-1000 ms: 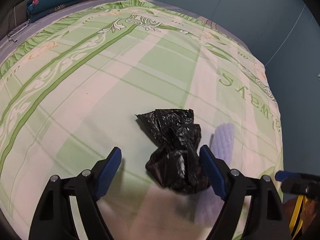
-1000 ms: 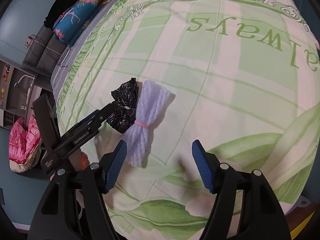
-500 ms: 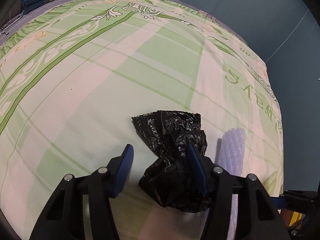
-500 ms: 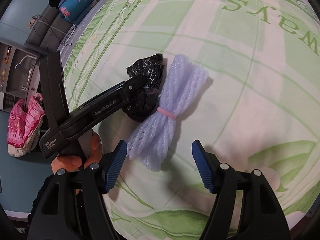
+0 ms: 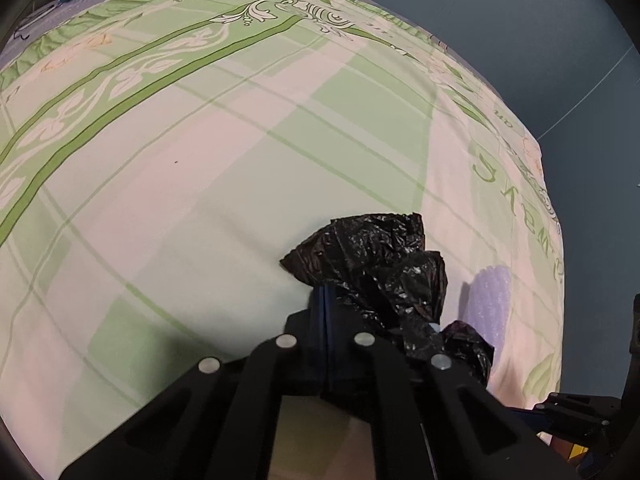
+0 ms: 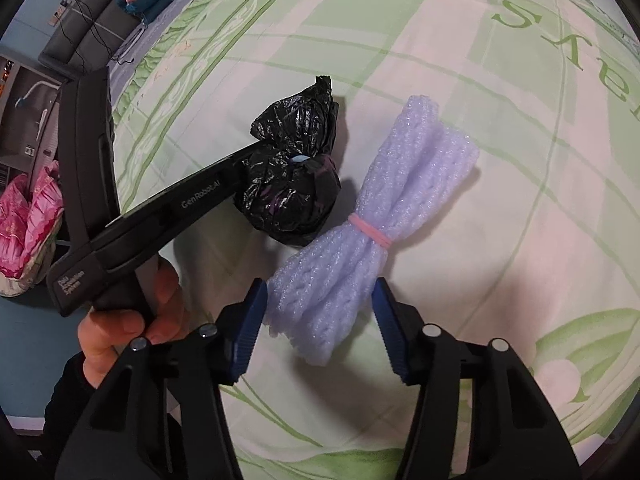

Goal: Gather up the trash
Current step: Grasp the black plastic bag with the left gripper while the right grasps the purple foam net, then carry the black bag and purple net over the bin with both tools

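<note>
Trash here is two pieces on the bed [image 5: 200,184]: the black bag [image 6: 292,184], pinched in the left hand-held gripper [image 5: 326,300] apparently near its knot, and at its 3 o'clock the foam bundle [image 6: 372,236], straddled by the open right hand-held gripper [image 6: 320,326] for pickup.

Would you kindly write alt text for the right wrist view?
The open right tongs straddle the near end of a lavender foam net bundle tied with a pink band, lying on a green patterned bedsheet. Beside it, the left tongs grip a crumpled black plastic bag.
</note>
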Available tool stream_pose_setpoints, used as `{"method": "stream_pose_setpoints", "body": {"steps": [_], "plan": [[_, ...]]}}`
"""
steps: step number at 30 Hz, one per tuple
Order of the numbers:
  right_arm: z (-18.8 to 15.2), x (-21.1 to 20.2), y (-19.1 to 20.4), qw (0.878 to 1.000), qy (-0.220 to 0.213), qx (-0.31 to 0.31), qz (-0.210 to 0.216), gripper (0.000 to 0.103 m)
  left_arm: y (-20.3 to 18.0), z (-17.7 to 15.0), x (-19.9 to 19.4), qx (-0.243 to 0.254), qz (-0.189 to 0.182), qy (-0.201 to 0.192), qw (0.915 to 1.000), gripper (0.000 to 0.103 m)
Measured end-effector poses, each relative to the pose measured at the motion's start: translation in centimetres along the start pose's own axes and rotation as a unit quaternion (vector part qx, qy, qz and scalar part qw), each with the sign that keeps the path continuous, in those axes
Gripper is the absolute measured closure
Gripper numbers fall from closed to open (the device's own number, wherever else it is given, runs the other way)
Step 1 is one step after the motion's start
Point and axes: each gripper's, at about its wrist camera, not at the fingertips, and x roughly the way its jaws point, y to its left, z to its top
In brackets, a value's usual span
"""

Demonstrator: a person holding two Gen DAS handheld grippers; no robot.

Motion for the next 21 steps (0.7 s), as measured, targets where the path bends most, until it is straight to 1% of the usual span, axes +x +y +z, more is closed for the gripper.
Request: {"method": "stream_pose_setpoints", "body": {"steps": [2,3,4,6,8,11,15,21], "plan": [[0.0,0.3,0.0,1.000,0.001,-0.002,-0.015,0.061,-0.3,-0.1,-0.1,0.010,0.008,-0.005,0.9999,0.102],[-0.1,0.5,0.0,1.000,0.003,-0.001,-0.017,0.065,-0.5,-0.2,-0.1,0.014,0.013,-0.008,0.9998,0.102],[-0.1,0.6,-0.1,1.000,0.005,0.001,-0.020,0.066,-0.5,-0.3,-0.1,0.014,0.013,-0.009,0.9998,0.102],[-0.2,0.6,-0.2,1.000,0.005,0.004,-0.023,0.071,-0.4,-0.2,-0.2,0.006,0.008,-0.009,0.9999,0.102],[-0.4,0.3,-0.2,1.000,0.003,0.007,-0.025,0.080,-0.2,-0.3,-0.4,-0.001,0.003,-0.009,1.0000,0.102],[-1.0,-0.4,-0.1,1.000,-0.004,0.004,-0.026,0.083,0.0,-0.5,-1.0,-0.004,0.002,-0.012,0.9999,0.102],[-1.9,-1.4,0.0,1.000,-0.014,0.011,-0.020,0.084,0.2,-0.8,-2.4,-0.013,-0.001,-0.021,0.9997,0.103],[-3.6,-4.2,0.3,0.999,-0.042,0.010,-0.015,0.084,-0.2,-2.0,-5.9,-0.013,0.002,-0.042,0.9990,0.103]]}}
